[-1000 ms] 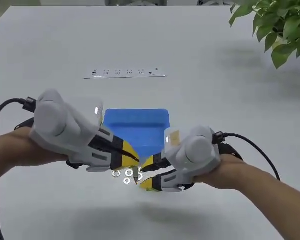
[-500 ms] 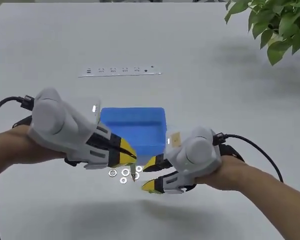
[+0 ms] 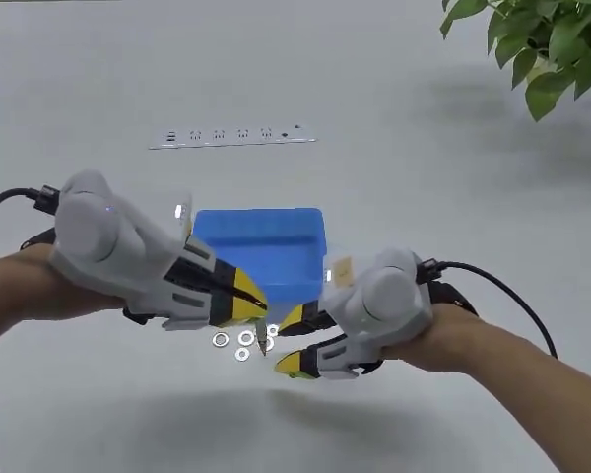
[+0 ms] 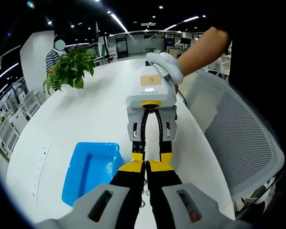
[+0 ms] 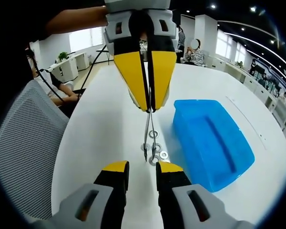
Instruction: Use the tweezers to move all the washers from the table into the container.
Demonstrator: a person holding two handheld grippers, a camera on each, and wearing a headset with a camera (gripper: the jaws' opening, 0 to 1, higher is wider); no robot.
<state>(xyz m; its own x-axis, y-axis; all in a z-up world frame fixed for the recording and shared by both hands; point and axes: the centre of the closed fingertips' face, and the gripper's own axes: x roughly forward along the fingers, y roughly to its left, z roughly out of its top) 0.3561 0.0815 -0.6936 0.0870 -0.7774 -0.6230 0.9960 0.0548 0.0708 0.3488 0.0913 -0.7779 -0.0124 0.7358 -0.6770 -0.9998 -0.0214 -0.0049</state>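
Several small metal washers [image 3: 243, 339] lie on the white table [image 3: 394, 158] just in front of a blue container [image 3: 261, 246]. My left gripper [image 3: 257, 303] is shut on thin metal tweezers [image 3: 263, 340], whose tips point down among the washers [image 5: 154, 158]. In the right gripper view the tweezers [image 5: 149, 128] hang from the left gripper's yellow jaws. My right gripper [image 3: 289, 342] faces them from the right, jaws apart and empty. The left gripper view has the container [image 4: 88, 169] at lower left.
A white power strip [image 3: 231, 136] lies beyond the container. A green plant [image 3: 542, 49] stands at the far right corner. A grey mesh chair [image 4: 233, 138] stands off the table edge, and people sit in the background.
The head camera has shifted a little. My right gripper has drawn slightly away to the right of the washers. The left gripper and the tweezers hold their place.
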